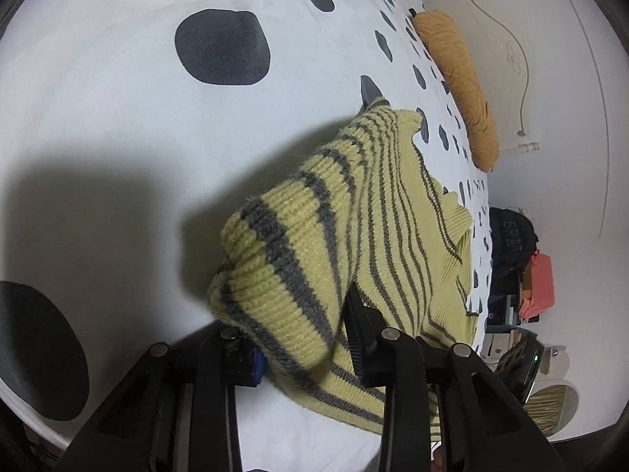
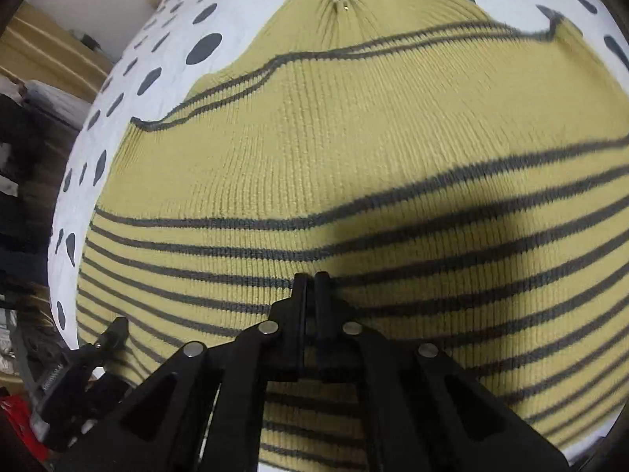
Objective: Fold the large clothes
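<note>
A yellow knit sweater with grey stripes (image 2: 354,149) lies spread on the white, dark-spotted bed cover (image 2: 165,27). In the left wrist view, my left gripper (image 1: 298,338) is shut on a thick fold of the sweater (image 1: 283,259) and holds it lifted above the bed cover (image 1: 118,137); the cloth bulges between the fingers and hides the tips. In the right wrist view, my right gripper (image 2: 311,279) has its fingers pressed together, low over the striped body of the sweater. No cloth shows between its fingers.
A mustard pillow (image 1: 460,82) lies by the white headboard (image 1: 507,59). Dark bags and a red item (image 1: 538,283) are piled beside the bed. Another gripper tool (image 2: 78,373) shows at the bed edge in the right wrist view, next to clutter (image 2: 23,157).
</note>
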`<state>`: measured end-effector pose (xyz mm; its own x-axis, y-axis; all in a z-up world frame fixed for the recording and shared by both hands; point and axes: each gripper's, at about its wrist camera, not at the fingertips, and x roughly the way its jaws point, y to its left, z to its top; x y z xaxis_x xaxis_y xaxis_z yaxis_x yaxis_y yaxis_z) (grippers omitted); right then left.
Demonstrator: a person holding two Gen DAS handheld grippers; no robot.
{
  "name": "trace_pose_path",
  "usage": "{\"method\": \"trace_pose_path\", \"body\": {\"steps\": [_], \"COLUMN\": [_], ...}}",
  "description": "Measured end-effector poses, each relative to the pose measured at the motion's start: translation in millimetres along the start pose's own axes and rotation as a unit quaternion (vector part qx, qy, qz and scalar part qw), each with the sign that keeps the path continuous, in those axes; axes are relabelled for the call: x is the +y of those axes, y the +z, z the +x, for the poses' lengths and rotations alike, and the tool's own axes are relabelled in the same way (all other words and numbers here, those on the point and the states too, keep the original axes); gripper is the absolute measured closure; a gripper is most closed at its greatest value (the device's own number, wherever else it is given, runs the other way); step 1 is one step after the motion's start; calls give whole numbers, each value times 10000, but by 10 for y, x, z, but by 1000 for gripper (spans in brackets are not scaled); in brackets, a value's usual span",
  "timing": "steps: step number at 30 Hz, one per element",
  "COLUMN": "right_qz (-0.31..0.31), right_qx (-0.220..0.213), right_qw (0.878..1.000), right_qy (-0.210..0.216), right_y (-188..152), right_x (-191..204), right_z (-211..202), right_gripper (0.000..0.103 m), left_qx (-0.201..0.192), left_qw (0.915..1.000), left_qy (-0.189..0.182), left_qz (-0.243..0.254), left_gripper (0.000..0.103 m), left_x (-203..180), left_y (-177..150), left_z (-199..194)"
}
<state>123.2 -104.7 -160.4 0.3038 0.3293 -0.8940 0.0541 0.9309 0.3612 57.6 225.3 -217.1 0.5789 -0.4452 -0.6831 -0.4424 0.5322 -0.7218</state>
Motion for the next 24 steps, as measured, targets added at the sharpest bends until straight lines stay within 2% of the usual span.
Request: {"method": "trace_pose_path", "body": {"steps": [2, 5, 8, 10, 12, 13, 15, 16, 18, 19, 20, 22, 24], "right_qz": [188, 57, -117, -32, 23, 64, 156, 112, -101, -121, -90, -59, -112], "right_qx": [-55, -650, -410, -625, -462, -487, -921, -1024, -858, -518, -352, -682, -703], "right_qw": [9998, 9978, 9985, 9979, 9985, 9986, 9950, 9942, 9963, 9981, 9991, 9976, 9974], "right_qy": [97, 144, -356, -177, -277, -182, 350, 313, -35, -302, -234, 67, 96], "right_y": [-24, -240, -471, -554, -471, -409, -255, -200, -53, -17, -29, -85, -107], "right_x": [-19, 56, -26, -150, -93, -55, 34, 71, 139, 83, -3, -102, -98], "right_z": [-119, -494, -332, -262, -320, -418, -641, -666, -495, -269, -110, -80, -109], "right_gripper": [102, 98, 100, 102, 101, 99, 97, 97, 96, 97, 97, 101, 101], "left_qx": [1, 19, 10, -8, -26, -29, -28, -35, -67, -57, -65, -56, -23], "left_qw": [9998, 9995, 9990, 9992, 9994, 9993, 9994, 9995, 9995, 9994, 9991, 9983, 9993], "left_qy": [-144, -251, -390, -381, -348, -358, -340, -303, -213, -174, -86, 72, -55], "left_qz": [-128, -177, -239, -142, -6, 43, 78, 102, 236, 310, 419, 570, 373], "left_gripper": [76, 80, 83, 85, 86, 86, 87, 87, 87, 88, 88, 88, 88], "left_x": [43, 55, 64, 31, -8, -21, -39, -52, -93, -111, -130, -128, -23], "left_y": [-2, -9, -27, -32, -17, -6, -6, -8, -16, -26, -30, -31, -23], "left_z": [-31, -53, -81, -90, -112, -122, -128, -127, -132, -131, -120, -65, -35]}}
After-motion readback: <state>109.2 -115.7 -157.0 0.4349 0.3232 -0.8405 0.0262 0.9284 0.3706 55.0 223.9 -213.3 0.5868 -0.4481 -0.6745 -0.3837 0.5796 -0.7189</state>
